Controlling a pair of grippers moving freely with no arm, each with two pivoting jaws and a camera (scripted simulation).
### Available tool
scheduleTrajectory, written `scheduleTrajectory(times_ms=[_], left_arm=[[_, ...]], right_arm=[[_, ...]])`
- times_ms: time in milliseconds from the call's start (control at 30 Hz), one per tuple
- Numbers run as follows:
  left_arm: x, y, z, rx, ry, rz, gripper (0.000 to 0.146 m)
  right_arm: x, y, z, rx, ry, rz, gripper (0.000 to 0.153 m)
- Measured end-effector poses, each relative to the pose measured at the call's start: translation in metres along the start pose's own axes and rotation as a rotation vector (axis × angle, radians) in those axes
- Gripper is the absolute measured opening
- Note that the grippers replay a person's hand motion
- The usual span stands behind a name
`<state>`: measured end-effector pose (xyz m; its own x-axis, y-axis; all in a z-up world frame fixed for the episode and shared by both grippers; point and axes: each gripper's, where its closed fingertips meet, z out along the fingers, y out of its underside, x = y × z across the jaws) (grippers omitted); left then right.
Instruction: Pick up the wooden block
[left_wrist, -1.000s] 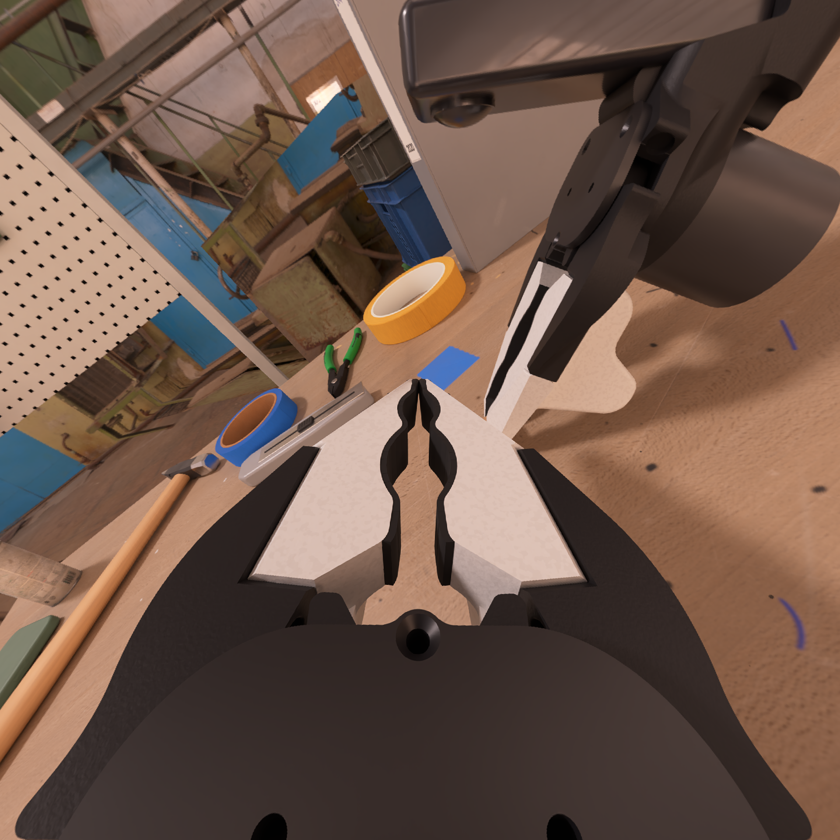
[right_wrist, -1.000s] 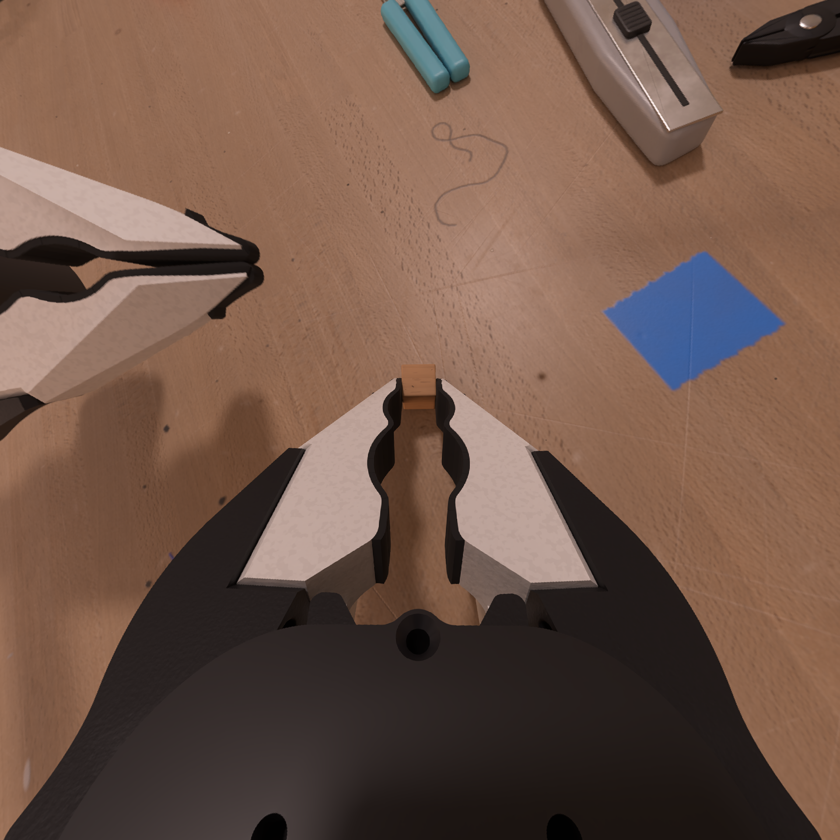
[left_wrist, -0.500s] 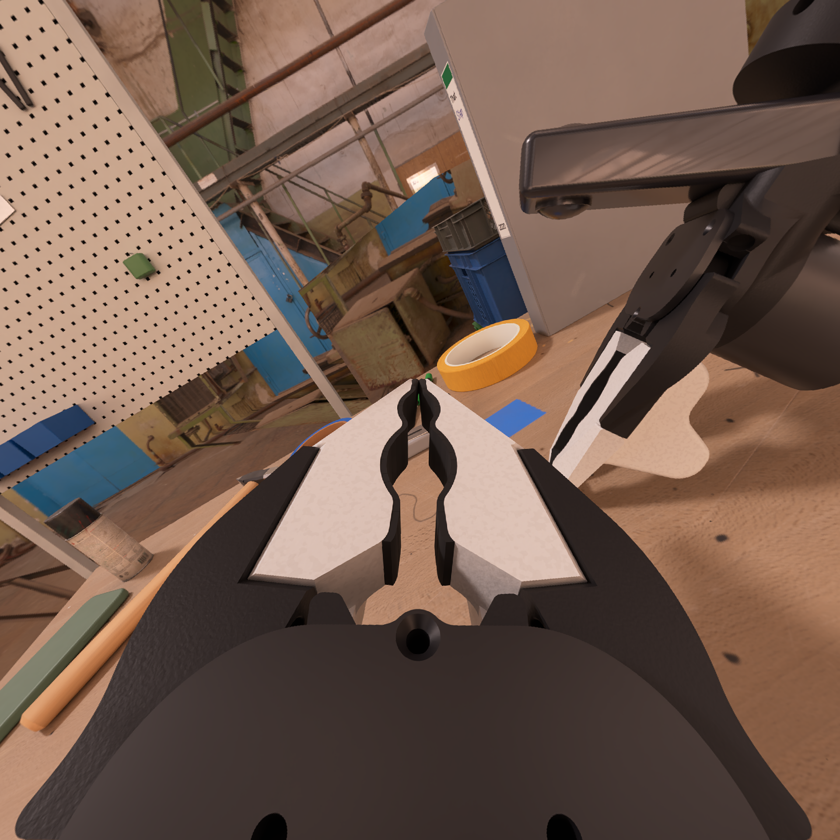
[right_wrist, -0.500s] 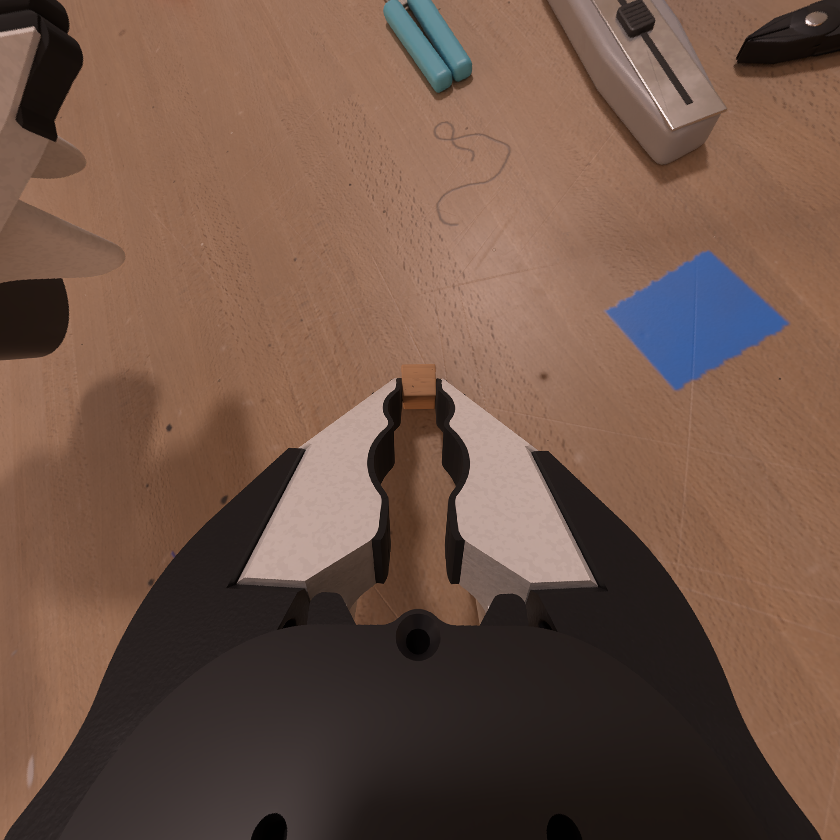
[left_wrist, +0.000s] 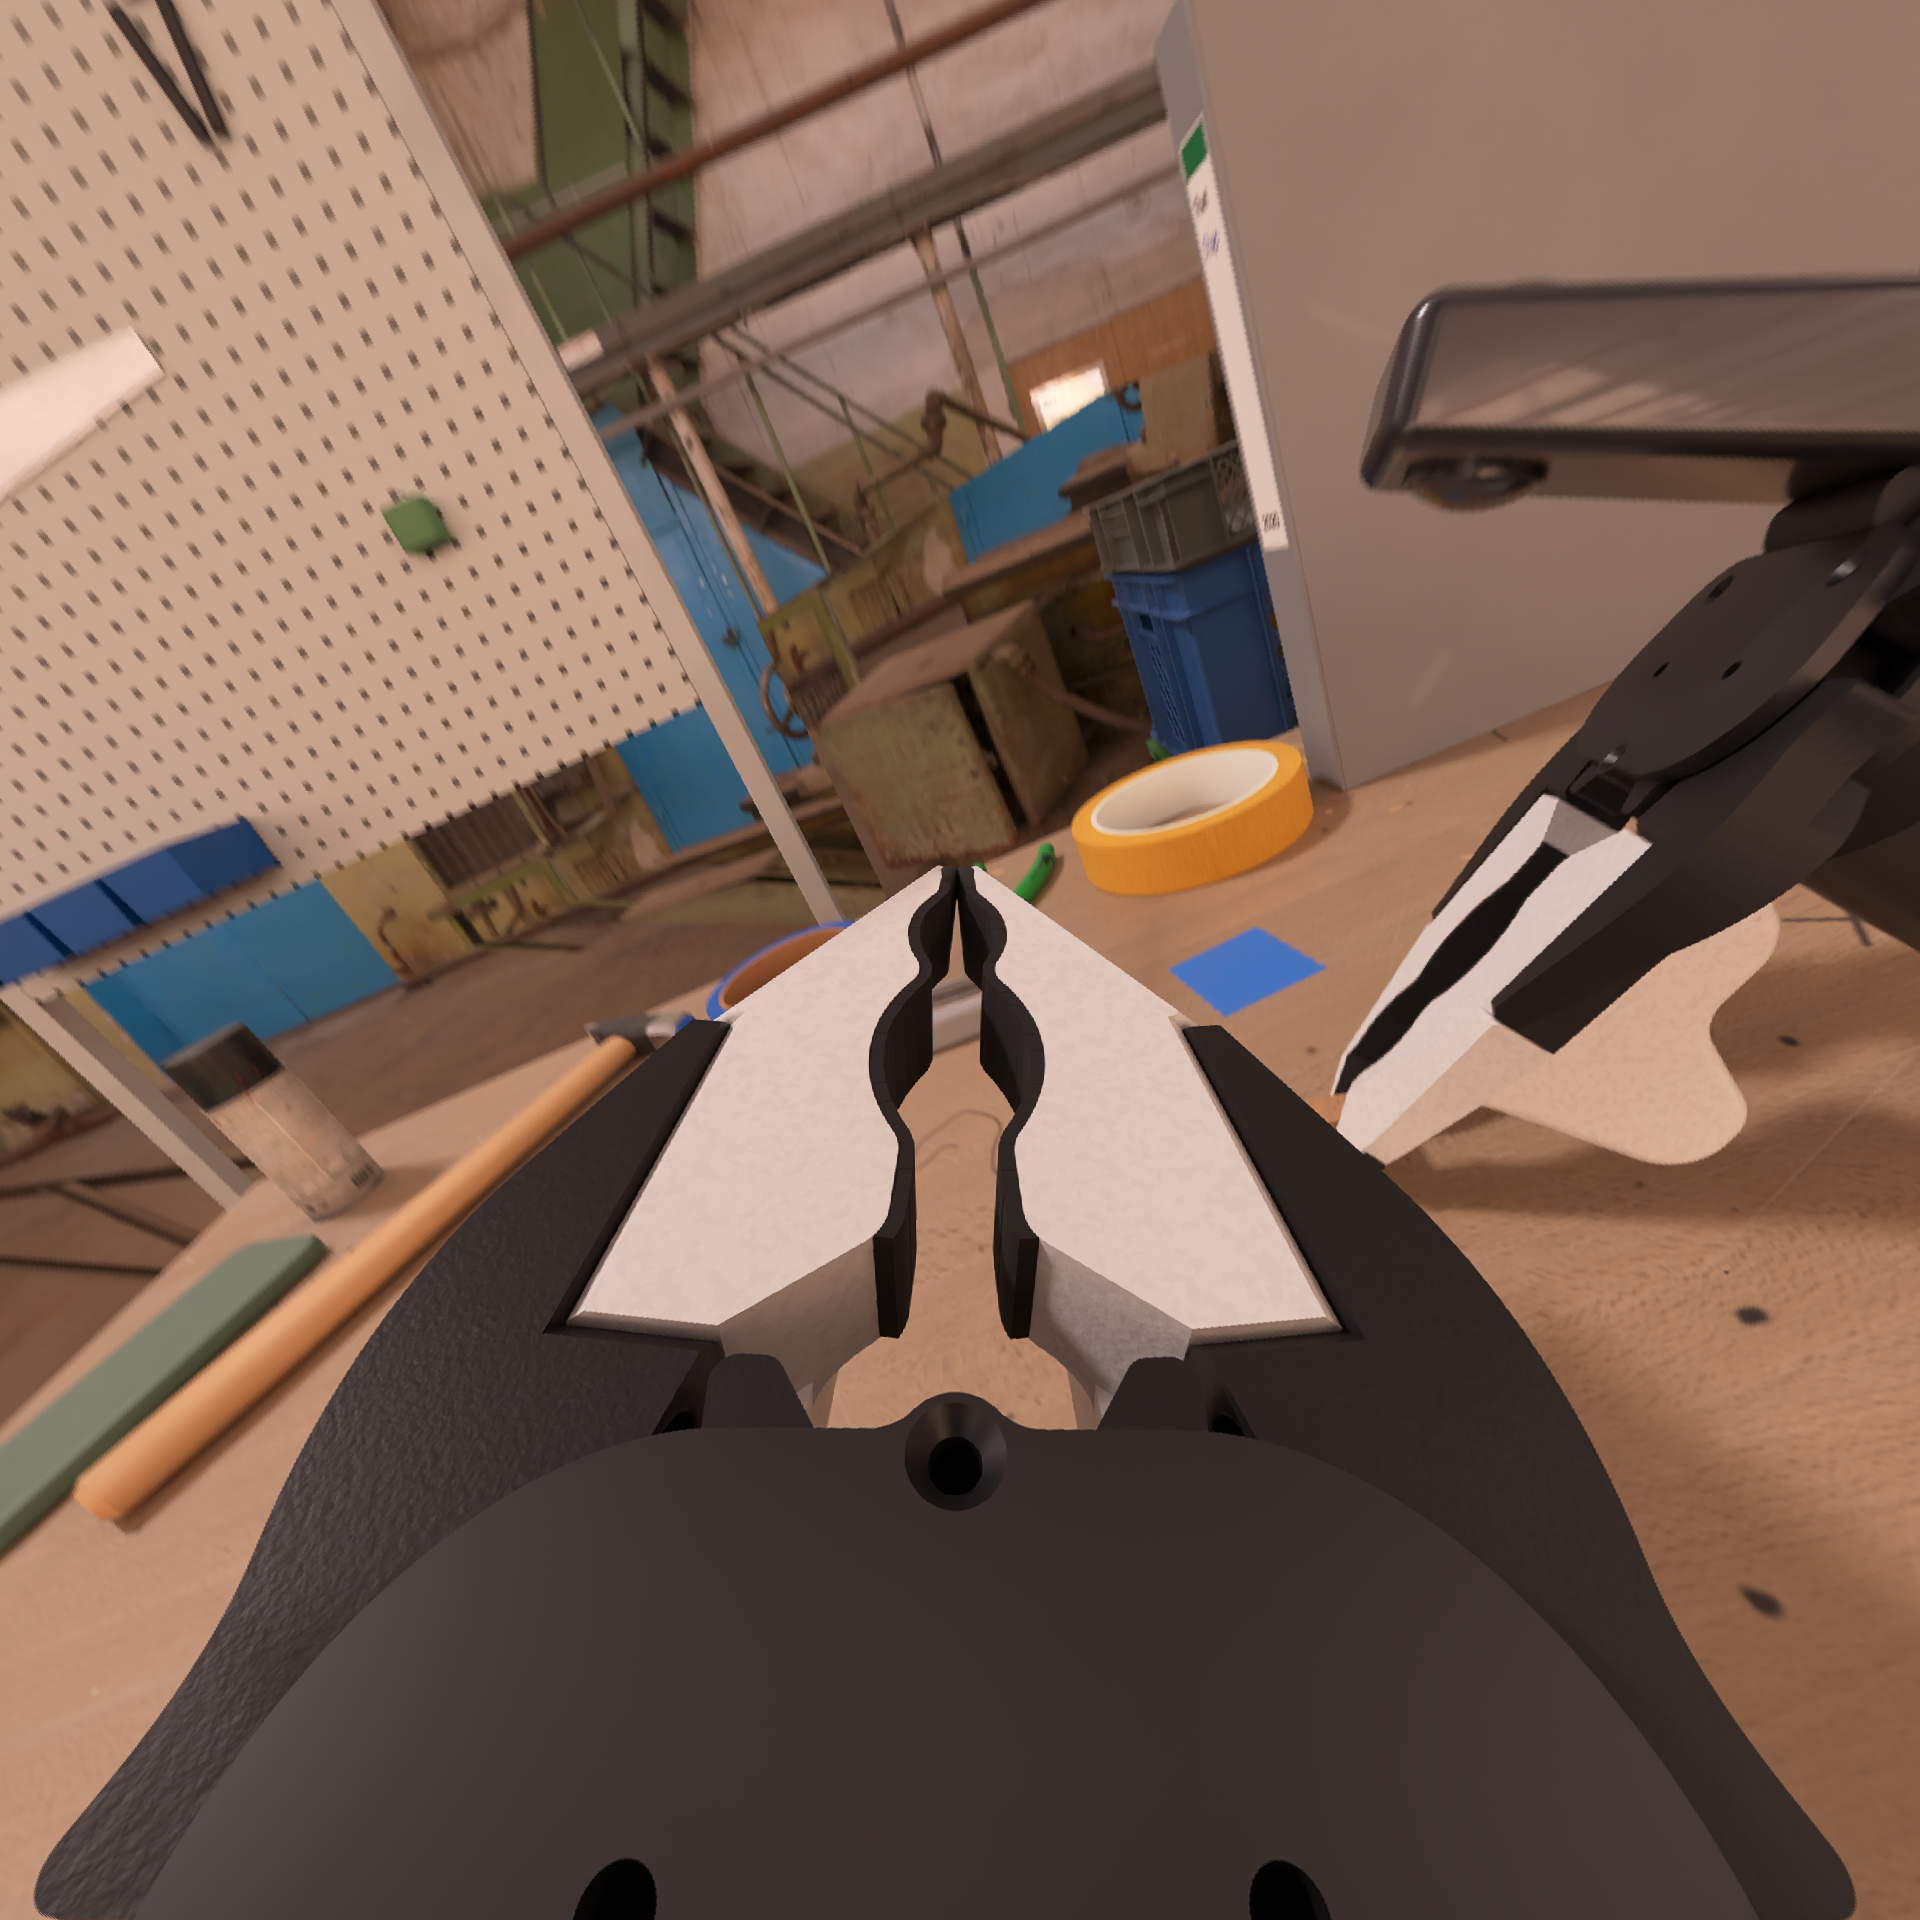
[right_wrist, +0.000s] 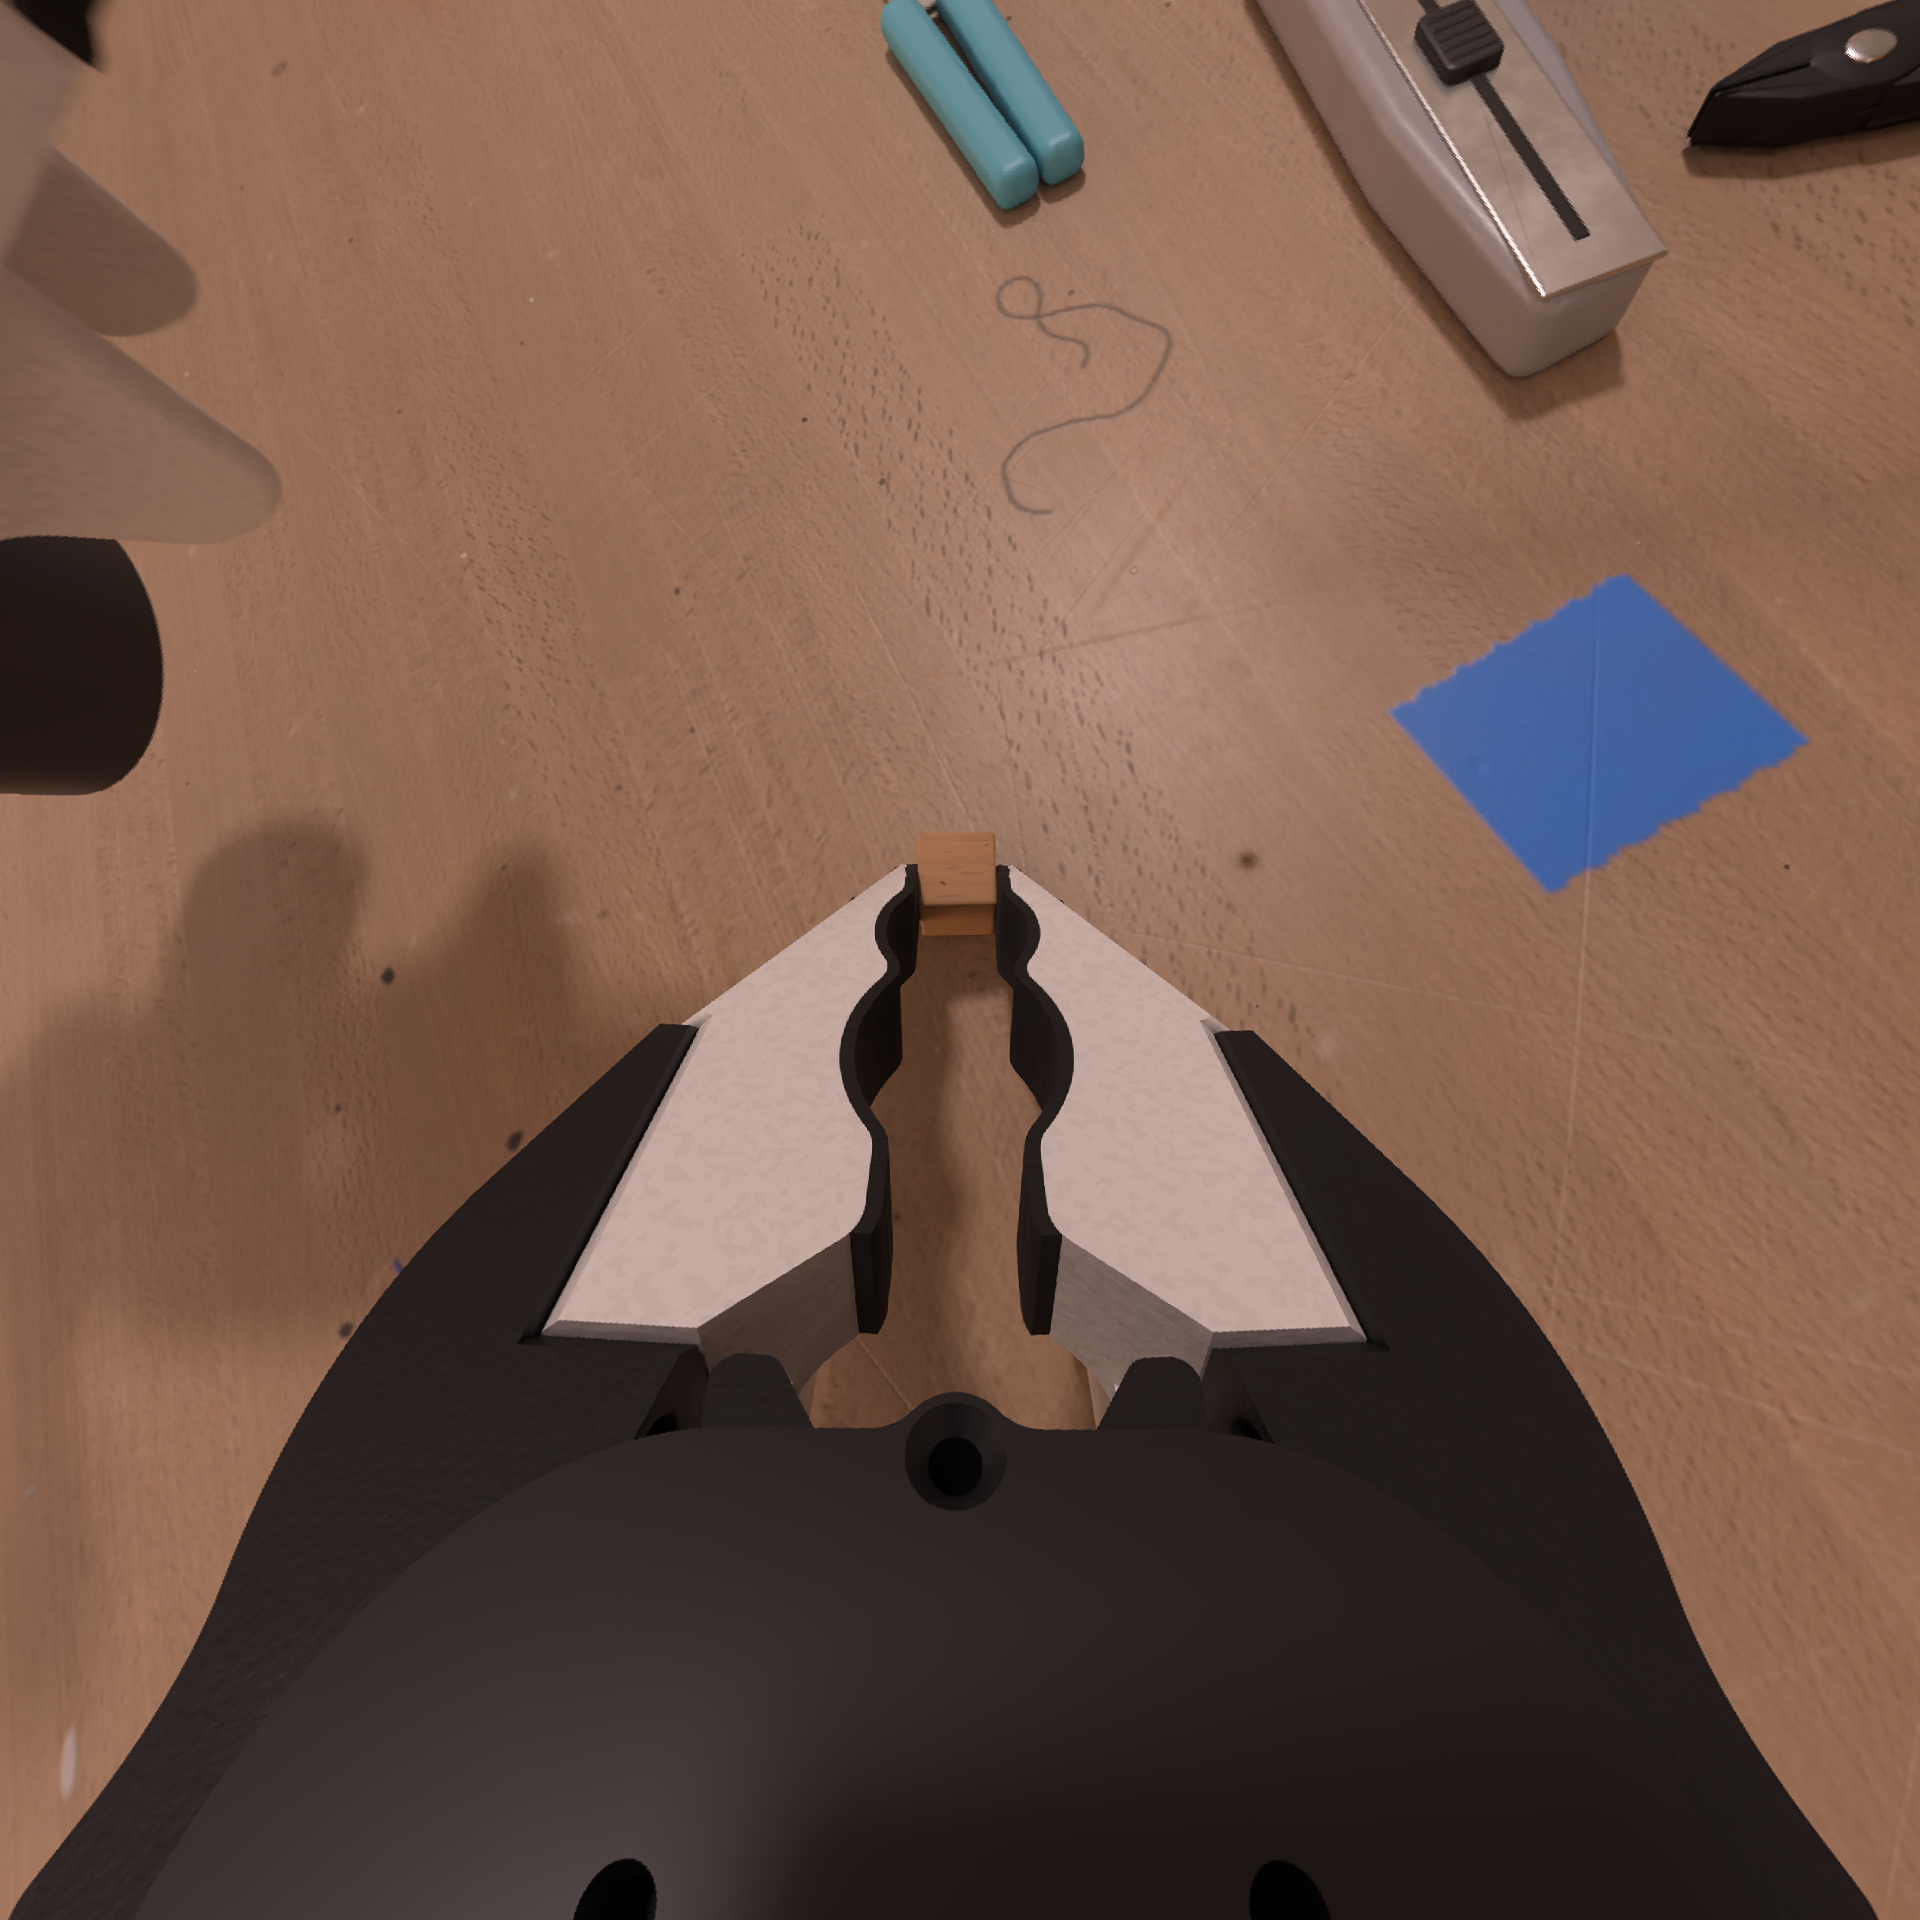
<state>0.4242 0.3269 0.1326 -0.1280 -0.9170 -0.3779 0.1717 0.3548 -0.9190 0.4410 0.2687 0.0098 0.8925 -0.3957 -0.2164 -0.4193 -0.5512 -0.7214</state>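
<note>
The small wooden block (right_wrist: 954, 868) sits pinched between the fingertips of my right gripper (right_wrist: 957, 883), which is shut on it just over the wooden tabletop (right_wrist: 623, 520). My left gripper (left_wrist: 956, 881) is shut and empty, its tips touching, pointing across the bench toward the pegboard. In the left wrist view the right gripper (left_wrist: 1351, 1107) stands to the right, tips down at the table; the block is hidden there. In the right wrist view the left gripper (right_wrist: 94, 436) shows at the left edge.
A blue tape square (right_wrist: 1600, 732), a grey box cutter (right_wrist: 1475, 177), teal handles (right_wrist: 987, 94), black pliers (right_wrist: 1818, 78) and a loose thread (right_wrist: 1081, 384) lie ahead. An orange tape roll (left_wrist: 1195, 810), a hammer (left_wrist: 343, 1278), a can (left_wrist: 281, 1132) and a grey cabinet (left_wrist: 1558, 364) stand around.
My left gripper has drawn back to the left and tilted up, away from the right gripper. The right gripper has stayed shut on the block, almost still.
</note>
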Motion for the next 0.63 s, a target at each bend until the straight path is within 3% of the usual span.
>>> scheduleTrajectory(times_ms=[233,633], left_arm=[[0.006,0.037,0.01,-0.208,0.06,-0.081,0.008],[0.009,0.027,0.008,-0.147,0.054,-0.017,0.006]], right_arm=[[0.0,0.0,0.0,-0.003,0.013,-0.019,0.013],[-0.005,-0.003,-0.001,0.028,0.008,-0.044,0.013]])
